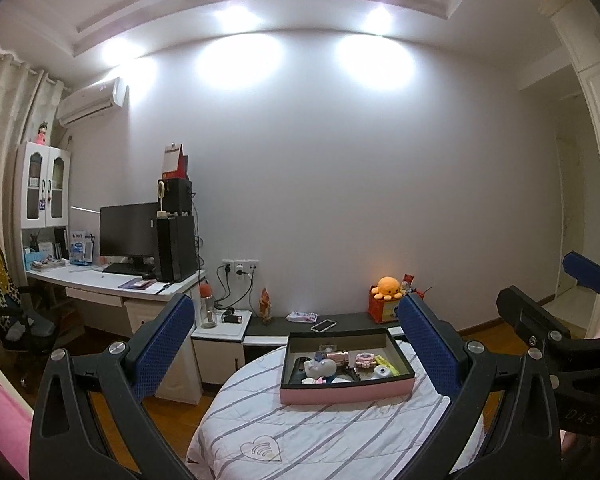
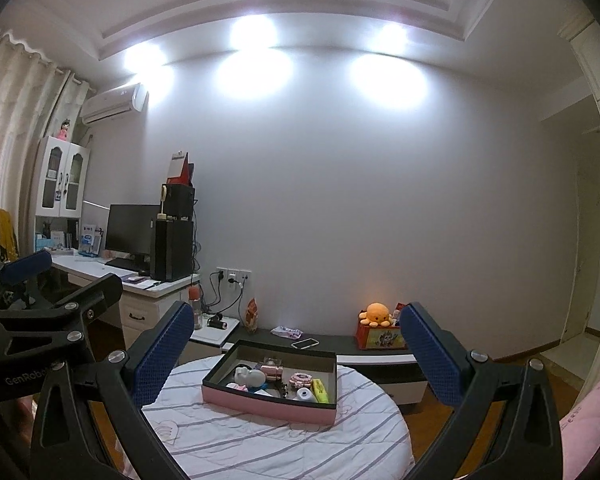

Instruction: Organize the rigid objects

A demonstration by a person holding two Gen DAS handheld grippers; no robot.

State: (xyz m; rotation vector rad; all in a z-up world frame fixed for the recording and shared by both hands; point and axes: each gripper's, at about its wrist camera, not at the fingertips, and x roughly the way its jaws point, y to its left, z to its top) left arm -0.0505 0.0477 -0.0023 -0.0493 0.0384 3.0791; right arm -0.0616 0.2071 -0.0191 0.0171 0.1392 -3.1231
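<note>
A shallow pink box [image 1: 340,394] [image 2: 260,400] with a dark inside sits on a round table under a striped white cloth [image 1: 300,436] [image 2: 260,444]. It holds several small items, among them a white figurine [image 1: 320,368] [image 2: 250,378], a yellow highlighter [image 1: 390,366] [image 2: 320,390] and a white cylinder [image 1: 382,374] [image 2: 306,395]. My left gripper [image 1: 297,300] [image 2: 66,276] is open and empty, held above the table short of the box. Beside it, my right gripper [image 2: 297,312] [image 1: 548,284] is open and empty too.
Behind the table runs a low dark bench [image 1: 268,326] with a phone [image 1: 323,325] and an orange plush octopus [image 1: 388,288] on a red box. A desk [image 1: 100,284] with monitor and PC tower stands left, an office chair [image 1: 12,320] beside it. Wooden floor surrounds the table.
</note>
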